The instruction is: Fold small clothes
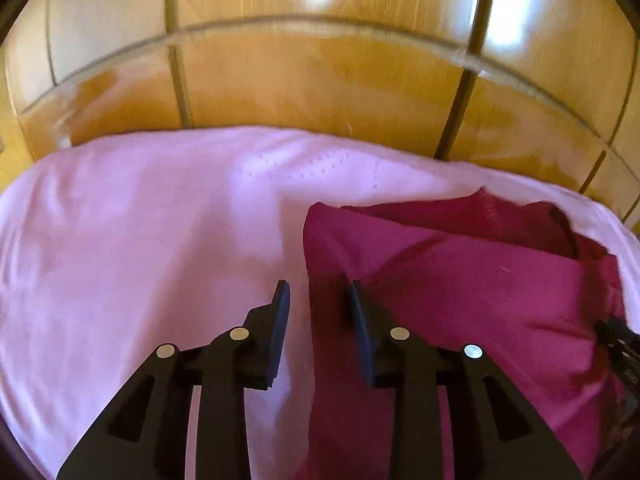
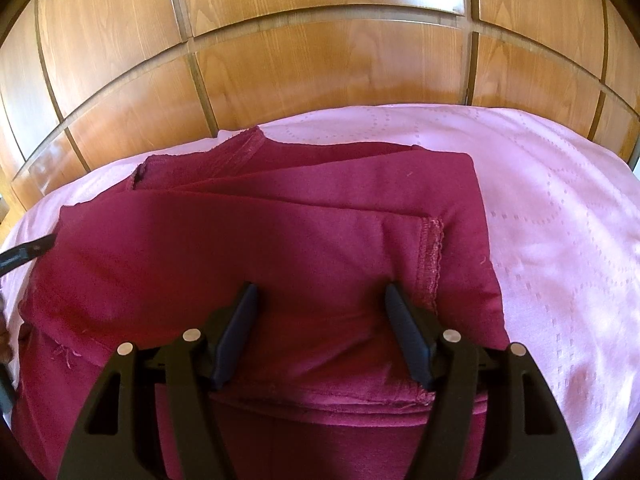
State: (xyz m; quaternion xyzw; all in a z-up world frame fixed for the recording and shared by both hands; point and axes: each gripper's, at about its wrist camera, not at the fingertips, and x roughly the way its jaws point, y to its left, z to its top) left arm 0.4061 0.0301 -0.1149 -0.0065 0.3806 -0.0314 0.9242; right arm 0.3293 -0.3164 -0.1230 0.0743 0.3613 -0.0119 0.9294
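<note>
Your left wrist view is smeared: the wooden panels (image 1: 320, 80) across the top of the frame blur. The maroon garment (image 1: 460, 300) runs off the bottom edge there, and your right gripper (image 1: 616, 344) is only a dark sliver at the right edge. In the right wrist view, your left gripper (image 2: 24, 254) shows as a cut-off black tip at the left edge.

Folded garment (image 2: 280, 248) lies on the bedsheet (image 2: 560, 200) (wooden wardrobe (image 2: 320, 64) behind)
</note>
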